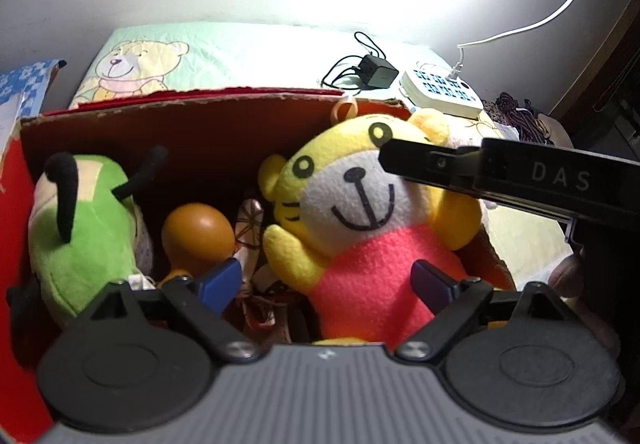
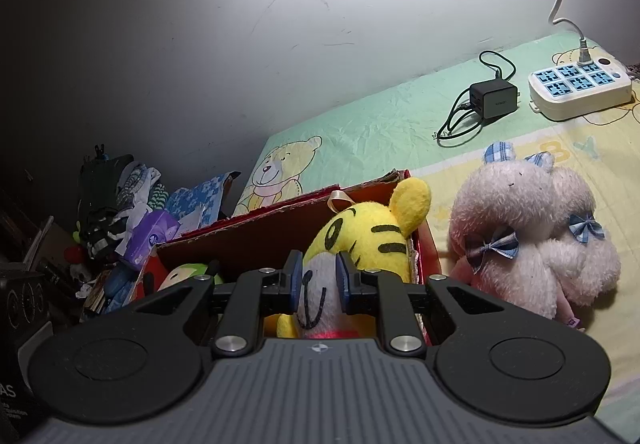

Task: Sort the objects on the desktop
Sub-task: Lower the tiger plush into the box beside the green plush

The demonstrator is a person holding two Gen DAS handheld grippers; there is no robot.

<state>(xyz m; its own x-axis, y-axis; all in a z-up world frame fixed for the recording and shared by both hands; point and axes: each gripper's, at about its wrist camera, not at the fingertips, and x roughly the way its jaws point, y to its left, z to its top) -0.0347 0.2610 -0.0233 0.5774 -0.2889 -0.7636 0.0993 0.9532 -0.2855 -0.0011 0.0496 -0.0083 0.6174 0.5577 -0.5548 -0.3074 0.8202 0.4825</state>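
A yellow tiger plush (image 1: 360, 204) in a red shirt sits upright at the right end of a red cardboard box (image 1: 200, 116). My right gripper (image 2: 319, 276) is shut on the tiger plush (image 2: 372, 232), pinching its white muzzle between the blue pads. In the left wrist view, one of its black fingers (image 1: 412, 160) lies across the tiger's head. My left gripper (image 1: 328, 280) hangs open just above the tiger's red belly, holding nothing. A green plush (image 1: 84, 228) and a brown egg-shaped toy (image 1: 200, 232) lie in the box's left half.
A fluffy white plush (image 2: 532, 240) with blue bows lies on the bear-print sheet (image 2: 360, 136) right of the box (image 2: 248, 240). Behind it are a black charger (image 2: 494, 98) and a white power strip (image 2: 580, 84). Clothes and a purple tissue pack (image 2: 152, 236) pile up at left.
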